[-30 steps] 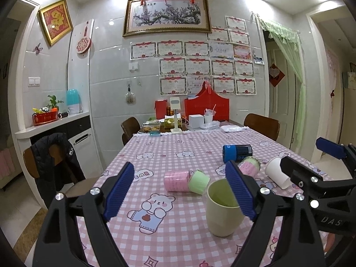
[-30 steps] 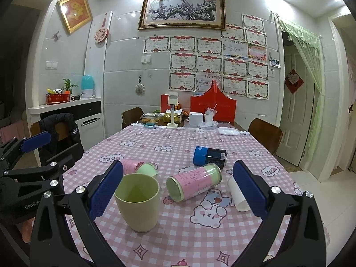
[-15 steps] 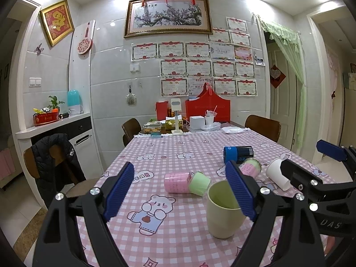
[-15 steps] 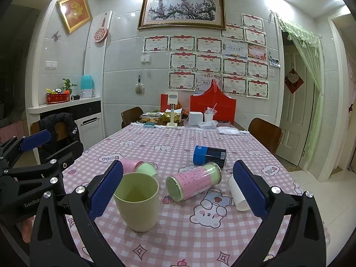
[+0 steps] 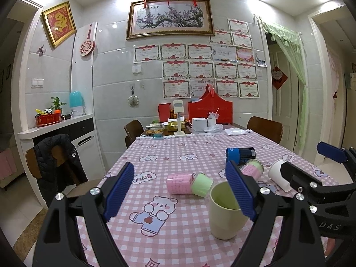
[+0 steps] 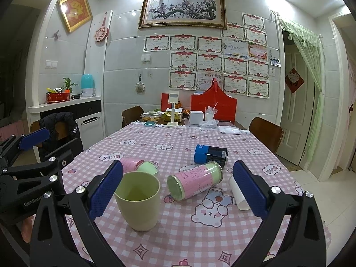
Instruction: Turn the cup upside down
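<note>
A pale green cup (image 5: 224,213) stands upright, mouth up, on the pink checked tablecloth (image 5: 169,155). It also shows in the right wrist view (image 6: 138,202). My left gripper (image 5: 181,191) is open and empty, hovering above the table; its right finger overlaps the cup's rim in the view. My right gripper (image 6: 176,193) is open and empty, with the cup just inside its left finger. Each gripper shows at the edge of the other's view.
Lying on the table: a pink and green canister (image 6: 194,183), a second one (image 6: 139,165), a blue can (image 6: 210,153), a white paper cup (image 6: 239,194). Boxes and food sit at the far end (image 6: 193,115). Chairs stand around the table.
Both grippers have drifted very slightly; the views are nearly the same. The cup and the other things have not moved.
</note>
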### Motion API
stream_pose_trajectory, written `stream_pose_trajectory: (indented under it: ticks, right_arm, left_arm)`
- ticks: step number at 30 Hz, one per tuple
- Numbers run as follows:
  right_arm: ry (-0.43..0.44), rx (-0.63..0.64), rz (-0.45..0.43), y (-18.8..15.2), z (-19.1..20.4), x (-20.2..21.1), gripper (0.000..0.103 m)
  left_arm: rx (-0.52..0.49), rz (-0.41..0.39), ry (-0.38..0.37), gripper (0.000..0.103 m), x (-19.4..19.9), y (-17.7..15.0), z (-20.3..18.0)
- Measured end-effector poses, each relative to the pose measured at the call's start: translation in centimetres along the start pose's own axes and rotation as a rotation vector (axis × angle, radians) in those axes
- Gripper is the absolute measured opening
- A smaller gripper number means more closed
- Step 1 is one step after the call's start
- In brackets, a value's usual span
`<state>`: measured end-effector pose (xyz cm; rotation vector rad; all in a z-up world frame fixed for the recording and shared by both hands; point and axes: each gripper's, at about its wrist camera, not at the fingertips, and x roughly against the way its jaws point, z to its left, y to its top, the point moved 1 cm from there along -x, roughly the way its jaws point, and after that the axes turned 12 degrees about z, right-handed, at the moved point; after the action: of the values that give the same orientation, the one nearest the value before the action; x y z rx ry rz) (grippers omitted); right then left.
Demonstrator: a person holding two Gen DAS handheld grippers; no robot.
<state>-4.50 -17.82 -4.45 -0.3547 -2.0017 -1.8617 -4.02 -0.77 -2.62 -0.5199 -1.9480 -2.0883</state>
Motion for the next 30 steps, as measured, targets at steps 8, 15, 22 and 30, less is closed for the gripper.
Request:
stream_pose_trajectory:
  ticks: [8, 15, 22, 30]
  right_arm:
    - [0.002, -0.002, 0.003, -0.11, 0.15, -0.1, 0.095]
    - [0.001, -0.003, 0.003, -0.19, 0.15, -0.11, 0.095]
    - [0.001, -0.002, 0.003, -0.18, 0.14, -0.12, 0.095]
    - [0.001, -0.002, 0.004, -0.19, 0.16, -0.13, 0.095]
  left_arm:
    - [-0.002, -0.005, 0.007, 0.083, 0.04, -0.09, -0.04]
    - [-0.007, -0.008, 0.012, 0.083, 0.07, -0.17, -0.16]
    - [-0.006, -0.008, 0.011, 0.083, 0.04, -0.2, -0.15]
    - [-0.007, -0.009, 0.012, 0.083, 0.08, -0.2, -0.15]
